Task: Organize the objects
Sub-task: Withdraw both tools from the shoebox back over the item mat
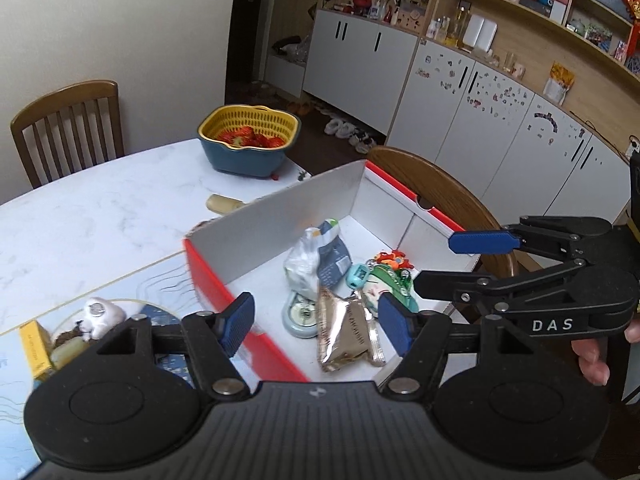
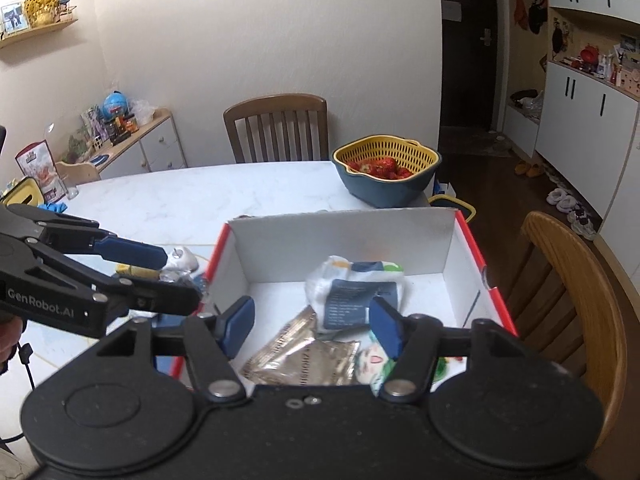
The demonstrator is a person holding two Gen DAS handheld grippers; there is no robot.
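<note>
A red-and-white cardboard box stands open on the table. Inside lie a white-and-blue pouch, a silver foil packet, a grey wheel, a teal keychain and a green toy. My left gripper is open and empty, hovering above the box's near left wall. My right gripper is open and empty above the box's near side; it also shows in the left wrist view. A white figurine and a yellow box lie left of the box.
A yellow-and-blue colander of strawberries sits at the table's far side. Wooden chairs stand behind and right of the table. A cream cylinder lies behind the box. White cabinets line the right wall.
</note>
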